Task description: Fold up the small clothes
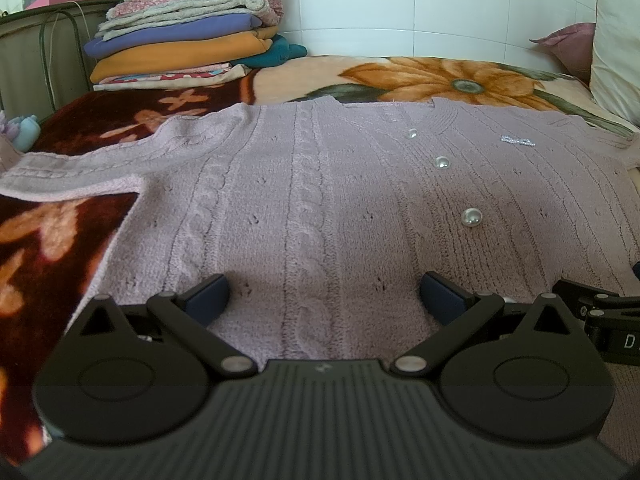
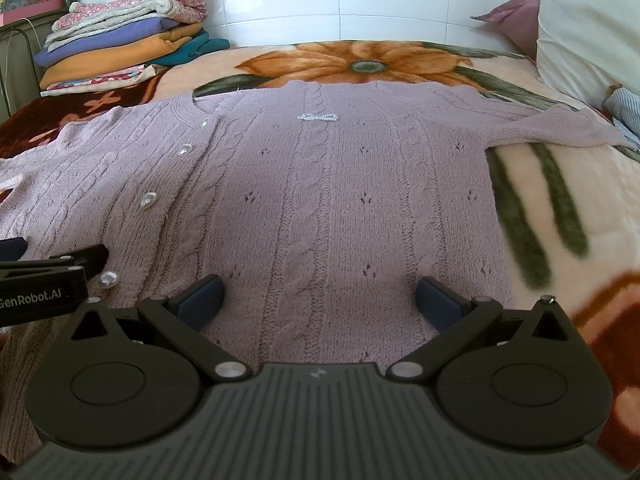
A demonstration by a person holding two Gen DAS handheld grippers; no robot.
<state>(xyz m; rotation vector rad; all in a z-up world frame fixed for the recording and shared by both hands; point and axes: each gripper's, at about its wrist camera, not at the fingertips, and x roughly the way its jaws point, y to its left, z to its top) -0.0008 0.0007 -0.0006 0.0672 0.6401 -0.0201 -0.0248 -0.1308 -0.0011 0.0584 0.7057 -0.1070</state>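
A lilac cable-knit cardigan (image 1: 320, 184) (image 2: 340, 184) with pearl buttons (image 1: 472, 217) (image 2: 147, 201) lies flat and front up on the bed, both sleeves spread out sideways. My left gripper (image 1: 324, 294) stands open just above the cardigan's bottom hem on its left half, nothing between its fingers. My right gripper (image 2: 318, 296) is open too, over the hem on the right half. Each gripper's side shows at the edge of the other's view. A small beaded bow (image 2: 317, 117) sits on the chest.
A stack of folded clothes (image 1: 188, 36) (image 2: 120, 48) rests at the bed's far left corner against the tiled wall. White and pink pillows (image 2: 580, 28) (image 1: 616, 48) lean at the far right. The flowered blanket (image 1: 440, 76) (image 2: 560, 208) covers the bed. A metal bed frame (image 1: 60, 40) rises at left.
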